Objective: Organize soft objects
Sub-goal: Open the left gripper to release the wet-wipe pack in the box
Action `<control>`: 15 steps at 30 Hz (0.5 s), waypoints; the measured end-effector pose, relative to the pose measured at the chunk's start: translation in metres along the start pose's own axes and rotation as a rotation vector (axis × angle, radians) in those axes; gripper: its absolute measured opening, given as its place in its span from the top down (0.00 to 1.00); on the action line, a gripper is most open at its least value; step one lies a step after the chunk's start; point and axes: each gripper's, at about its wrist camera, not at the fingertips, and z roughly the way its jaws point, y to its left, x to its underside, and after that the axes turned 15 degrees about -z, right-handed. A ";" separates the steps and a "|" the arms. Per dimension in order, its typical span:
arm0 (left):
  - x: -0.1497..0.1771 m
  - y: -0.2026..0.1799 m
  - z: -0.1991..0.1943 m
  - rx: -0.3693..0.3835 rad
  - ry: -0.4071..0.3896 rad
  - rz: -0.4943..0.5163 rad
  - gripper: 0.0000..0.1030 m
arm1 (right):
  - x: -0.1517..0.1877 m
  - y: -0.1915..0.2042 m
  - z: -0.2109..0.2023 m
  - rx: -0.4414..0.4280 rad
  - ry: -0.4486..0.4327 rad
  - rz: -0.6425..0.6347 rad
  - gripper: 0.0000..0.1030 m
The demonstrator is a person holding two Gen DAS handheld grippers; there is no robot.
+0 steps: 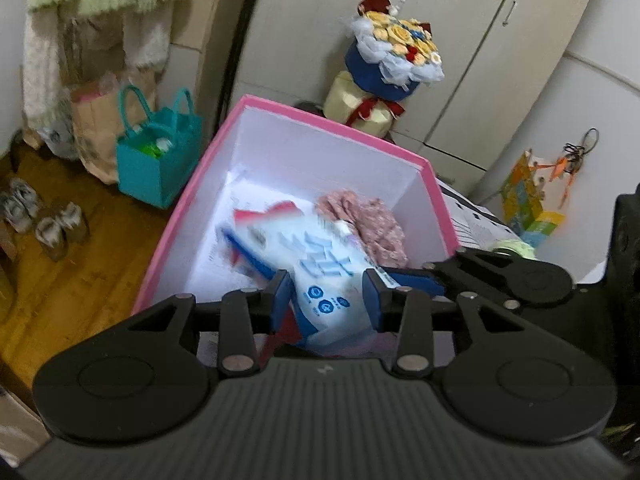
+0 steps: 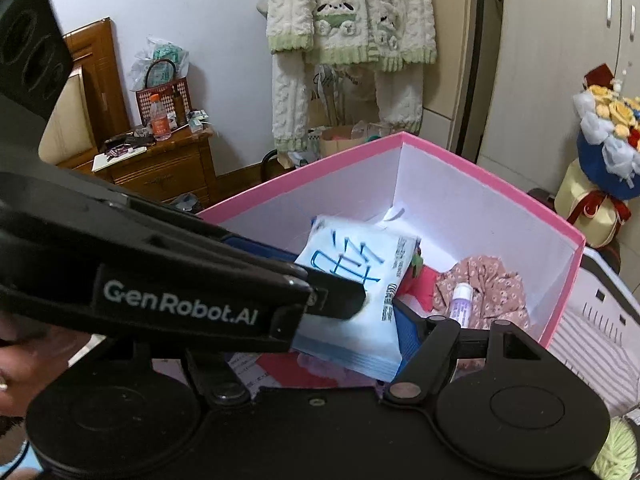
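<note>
Crinkly plastic tissue pack in pink cardboard box.

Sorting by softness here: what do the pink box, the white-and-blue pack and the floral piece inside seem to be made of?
Pink box: likely cardboard, matte; stiff flat white walls, sharp corners.
White-and-blue pack: probably soft tissues in glossy printed plastic film; stacked layers show at its edge.
Floral piece: looks like thin woven fabric, matte; it lies crumpled in folds.
</note>
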 end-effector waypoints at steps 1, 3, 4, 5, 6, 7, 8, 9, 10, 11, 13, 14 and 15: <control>0.001 0.000 -0.002 -0.031 -0.023 0.010 0.60 | 0.000 0.001 0.000 -0.002 0.004 -0.005 0.24; 0.003 -0.001 -0.008 -0.050 -0.039 0.024 0.60 | 0.002 0.005 -0.001 0.008 0.021 -0.024 0.23; 0.004 0.000 -0.013 -0.037 -0.035 0.026 0.59 | 0.002 0.007 -0.002 0.016 0.031 -0.033 0.22; 0.005 0.000 -0.018 -0.024 -0.033 0.031 0.55 | 0.003 0.009 -0.004 0.025 0.040 -0.041 0.22; 0.006 0.000 -0.023 -0.013 -0.033 0.037 0.53 | 0.004 0.010 -0.006 0.032 0.043 -0.044 0.22; 0.007 -0.001 -0.029 -0.003 -0.032 0.043 0.52 | 0.004 0.011 -0.008 0.035 0.043 -0.043 0.22; 0.009 -0.001 -0.033 0.002 -0.033 0.050 0.52 | 0.005 0.012 -0.011 0.037 0.042 -0.039 0.22; 0.009 -0.002 -0.038 0.004 -0.034 0.060 0.52 | 0.006 0.012 -0.015 0.041 0.039 -0.032 0.22; 0.011 -0.003 -0.043 0.007 -0.038 0.071 0.52 | 0.006 0.013 -0.020 0.046 0.034 -0.029 0.21; 0.012 -0.004 -0.047 0.010 -0.042 0.080 0.51 | 0.006 0.014 -0.024 0.051 0.030 -0.030 0.21; 0.014 -0.008 -0.056 0.015 -0.050 0.100 0.50 | 0.006 0.017 -0.033 0.062 0.022 -0.031 0.20; 0.015 -0.008 -0.060 0.018 -0.052 0.106 0.50 | 0.006 0.018 -0.038 0.066 0.020 -0.029 0.20; 0.016 -0.010 -0.065 0.023 -0.053 0.113 0.50 | 0.006 0.019 -0.043 0.070 0.019 -0.026 0.19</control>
